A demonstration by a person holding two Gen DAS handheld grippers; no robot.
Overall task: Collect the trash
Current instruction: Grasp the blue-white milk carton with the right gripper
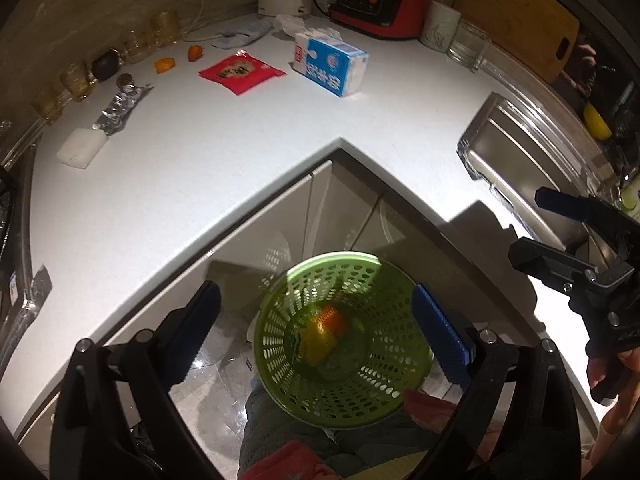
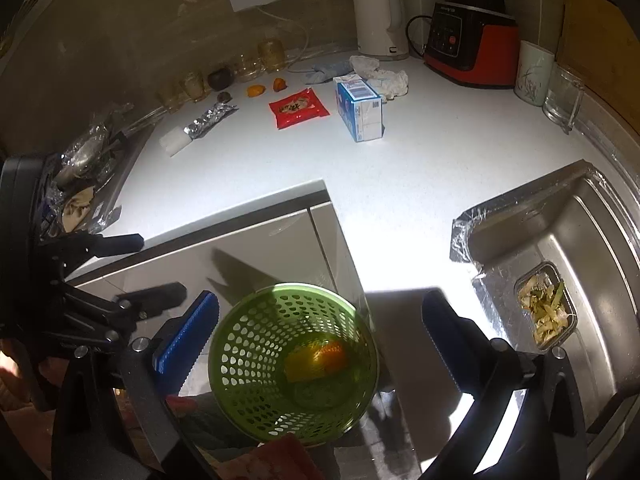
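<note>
Now, from your left wrist view, your left tool (image 1: 316, 332) hangs with its blue pads wide apart and nothing between them, above the green perforated plastic basket (image 1: 344, 340) standing on the floor below the table's inner corner. Orange and yellow scraps (image 1: 324, 332) lie at its bottom. On the white L-shaped table (image 1: 240, 152) trash waits: a red flat snack wrapper (image 1: 241, 72), a blue and white milk carton (image 1: 334, 65), a crumpled silver foil strip (image 1: 120, 110) and two small orange peel pieces (image 1: 180, 59). Your right tool (image 1: 560, 236) shows at the right edge near the steel sink (image 1: 520, 152), its jaws apart.

From your right wrist view, your right tool (image 2: 320, 344) is likewise spread and empty over the same basket (image 2: 294, 364). The wrapper (image 2: 299, 109) lies just beside the carton (image 2: 360, 110), with crumpled white tissue (image 2: 384, 76) behind.

The wrapper will likely be light, thin and slippery; pinch a raised edge or corner. The carton looks stiff but probably empty, so grip across its narrow sides gently, since it may crush. The foil is soft; take it mid-length.
</note>
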